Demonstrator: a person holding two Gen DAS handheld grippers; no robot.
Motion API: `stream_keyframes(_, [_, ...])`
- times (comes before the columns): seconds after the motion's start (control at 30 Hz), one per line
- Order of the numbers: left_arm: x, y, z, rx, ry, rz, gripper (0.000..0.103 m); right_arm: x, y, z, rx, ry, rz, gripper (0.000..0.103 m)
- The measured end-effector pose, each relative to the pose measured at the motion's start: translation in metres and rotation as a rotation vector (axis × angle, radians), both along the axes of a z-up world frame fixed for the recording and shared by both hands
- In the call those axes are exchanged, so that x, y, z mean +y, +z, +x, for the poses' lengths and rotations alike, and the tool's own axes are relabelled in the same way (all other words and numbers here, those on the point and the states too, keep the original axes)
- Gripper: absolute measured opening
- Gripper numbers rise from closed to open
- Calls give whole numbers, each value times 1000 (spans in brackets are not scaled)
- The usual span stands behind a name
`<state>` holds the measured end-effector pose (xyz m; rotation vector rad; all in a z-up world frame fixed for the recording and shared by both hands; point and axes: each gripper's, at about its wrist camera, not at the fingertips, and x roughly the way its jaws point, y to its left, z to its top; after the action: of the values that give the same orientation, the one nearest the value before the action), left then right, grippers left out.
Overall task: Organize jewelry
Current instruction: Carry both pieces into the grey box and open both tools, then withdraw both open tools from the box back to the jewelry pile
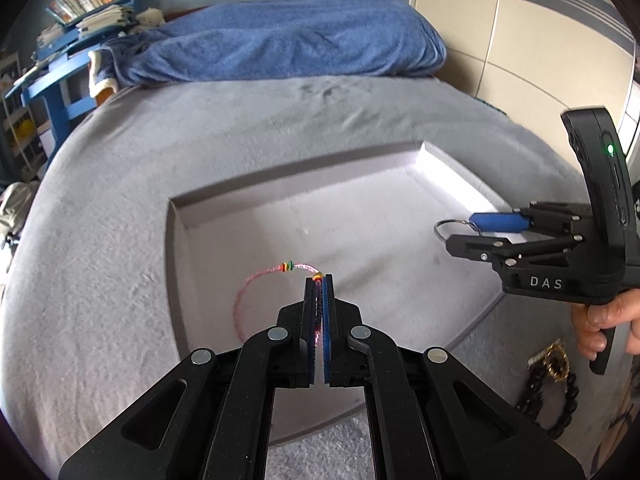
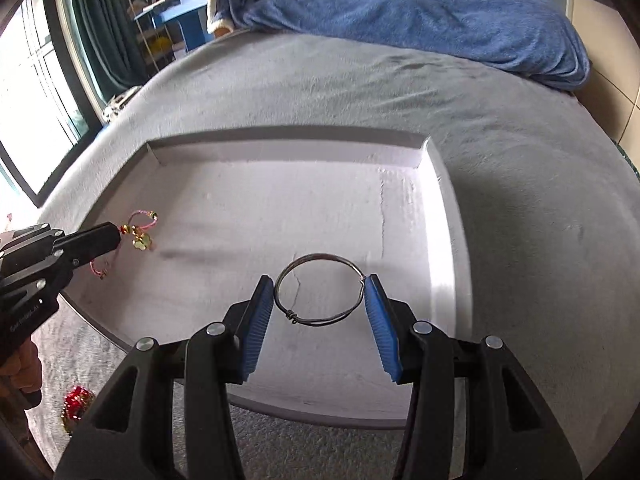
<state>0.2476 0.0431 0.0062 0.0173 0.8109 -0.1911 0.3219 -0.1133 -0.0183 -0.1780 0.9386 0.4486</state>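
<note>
Your left claw (image 1: 319,280) is pressed together on a pink cord bracelet (image 1: 256,288), gripping it near its small gold beads; the rest of the cord loops out to the left, hanging above the near left part of a shallow white tray (image 1: 208,208). In the right wrist view a gold charm (image 2: 141,242) dangles from that bracelet beside the claw's tip.

Your right claw (image 2: 320,280) holds a thin silver wire bangle (image 2: 320,292) between its blue pads (image 2: 256,320); the pads stand apart, touching the bangle's two sides, over the tray's near middle.

The tray sits on a grey bed cover (image 1: 120,160). A black beaded piece with gold (image 1: 554,384) lies on the cover to the tray's right, a red and gold piece (image 2: 77,404) to its left. Farther off, a blue blanket (image 1: 288,44) lies heaped across the bed.
</note>
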Motion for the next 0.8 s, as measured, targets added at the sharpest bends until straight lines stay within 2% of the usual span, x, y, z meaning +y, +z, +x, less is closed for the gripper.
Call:
stream_keyframes(0.07, [-2,-5,-2,13,-5,0,6,2,-3,-2,1,7,-8,48])
stream_keyframes(0.1, [-3,-6,-4,12,-3,5,19,3,-3,-1,3,9,-10,49])
stream_keyframes(0.17, [-3,-4,-10,-2,-1,-6,35,3,-2,-7,-6,19,0,57])
stream_keyframes(0.2, [-2,-3,-12,-7,0,-12,40,2,0,-8,-13,19,5,63])
stream_keyframes(0.23, [-2,-1,-15,-13,2,-13,44,1,4,-12,-27,18,18,65])
stream_keyframes(0.3, [-1,4,-23,-34,8,-14,62,-2,11,-20,-47,18,54,67])
stream_keyframes(0.4, [-1,12,-38,-68,20,-16,77,-10,21,-39,-87,6,91,72])
stream_keyframes(0.6, [3,18,-71,-97,57,-16,87,-35,31,-85,-142,-28,139,79])
stream_keyframes(0.8, [7,16,-104,-95,83,-41,88,-67,32,-128,-166,-65,168,83])
